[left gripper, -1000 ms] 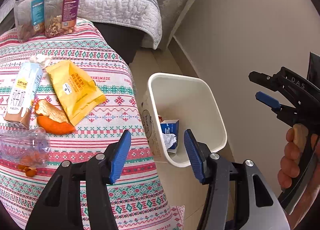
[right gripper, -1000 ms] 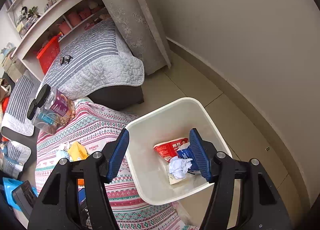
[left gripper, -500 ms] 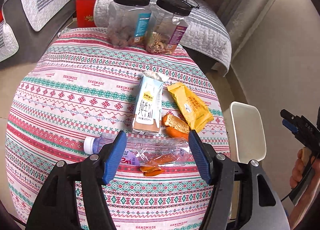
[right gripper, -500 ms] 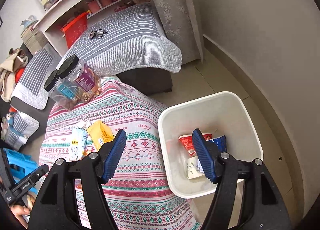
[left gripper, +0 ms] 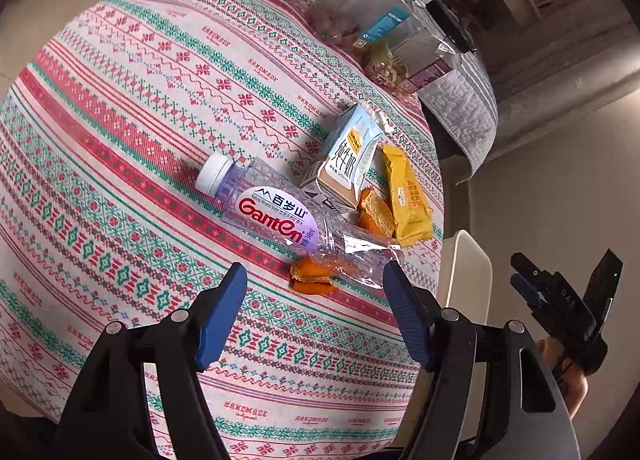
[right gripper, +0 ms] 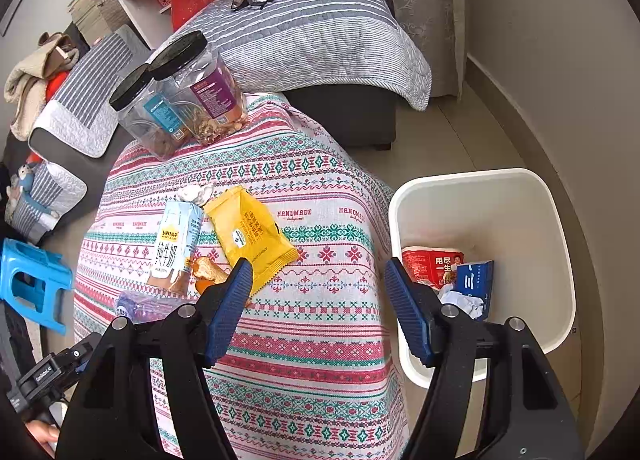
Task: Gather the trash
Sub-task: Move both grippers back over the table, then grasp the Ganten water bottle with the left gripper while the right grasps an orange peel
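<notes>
From the left wrist view, the left gripper (left gripper: pixel 314 312) hangs above the patterned tablecloth (left gripper: pixel 120 107) with its jaws spread wide and nothing between them, just short of the crushed plastic bottle (left gripper: pixel 280 219) that lies on its side, white cap pointing away. The bottle looks empty and crumpled, so it is likely light, springy and slick; the labelled middle seems the firmest place to pinch, across its width. Orange peel (left gripper: pixel 314 280) lies touching its flattened end, and the milk carton (left gripper: pixel 348 157) and yellow wrapper (left gripper: pixel 406 195) sit just beyond, the carton probably stiff enough to take by its sides. From the right wrist view, the right gripper (right gripper: pixel 318 308) is likewise parted and empty, hovering over the table edge between the yellow wrapper (right gripper: pixel 252 236) and the white bin (right gripper: pixel 560 260), which stands on the floor beside the table and already holds some packaging. The wrapper looks thin and limp, best nipped at an edge.
</notes>
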A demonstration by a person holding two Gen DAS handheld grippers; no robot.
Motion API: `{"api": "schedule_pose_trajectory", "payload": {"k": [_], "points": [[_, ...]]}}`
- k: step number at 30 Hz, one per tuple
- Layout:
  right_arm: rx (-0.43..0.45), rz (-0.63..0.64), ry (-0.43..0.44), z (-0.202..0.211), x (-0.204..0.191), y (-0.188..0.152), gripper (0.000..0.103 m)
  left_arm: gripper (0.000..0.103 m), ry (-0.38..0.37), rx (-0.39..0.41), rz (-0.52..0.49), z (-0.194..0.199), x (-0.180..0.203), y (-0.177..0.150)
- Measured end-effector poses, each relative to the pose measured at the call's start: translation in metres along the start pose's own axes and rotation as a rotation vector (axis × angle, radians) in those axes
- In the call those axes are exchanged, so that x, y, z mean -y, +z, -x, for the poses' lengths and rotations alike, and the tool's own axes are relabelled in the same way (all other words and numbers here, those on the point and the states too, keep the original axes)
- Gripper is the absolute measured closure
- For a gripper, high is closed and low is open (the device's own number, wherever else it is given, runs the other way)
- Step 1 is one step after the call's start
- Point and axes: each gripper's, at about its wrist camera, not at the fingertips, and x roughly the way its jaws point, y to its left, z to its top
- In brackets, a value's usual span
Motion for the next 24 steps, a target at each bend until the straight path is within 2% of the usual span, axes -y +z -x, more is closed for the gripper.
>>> {"api": "schedule_pose_trajectory", "payload": {"k": [1, 3, 6, 7, 12, 13, 16, 17, 24], "points": [[-0.003, 0.011, 0.000, -0.002, -0.004, 0.001, 0.037, 0.034, -0.029, 0.004, 0.052, -0.005, -0.005, 0.000], [-0.011, 0.031, 0.001, -0.007, -0.015, -0.001, 0.037, 0.034, -0.033, 0.025, 0.122, -0.017, -0.011, 0.004], [-0.025, 0.068, 0.003, -0.013, -0.030, -0.004, 0.036, 0.029, -0.068, 0.013, 0.234, -0.037, -0.018, 0.010], [-0.028, 0.075, 0.002, -0.015, -0.032, -0.005, 0.035, 0.025, -0.088, 0.008, 0.266, -0.043, -0.020, 0.010], [-0.053, 0.097, -0.016, -0.026, -0.040, -0.007, 0.035, 0.023, -0.058, 0.025, 0.284, -0.064, -0.018, 0.013], [-0.060, 0.100, -0.018, -0.029, -0.041, -0.007, 0.035, 0.025, -0.062, 0.030, 0.290, -0.066, -0.020, 0.014], [-0.092, 0.111, -0.024, -0.041, -0.041, -0.008, 0.035, 0.051, -0.091, 0.022, 0.283, -0.064, -0.025, 0.019], [-0.103, 0.114, -0.023, -0.045, -0.042, -0.009, 0.035, 0.054, -0.094, 0.025, 0.271, -0.061, -0.025, 0.021], [-0.177, 0.175, 0.039, -0.064, -0.067, -0.019, 0.036, 0.059, -0.124, 0.048, 0.232, -0.028, -0.032, 0.035]]}}
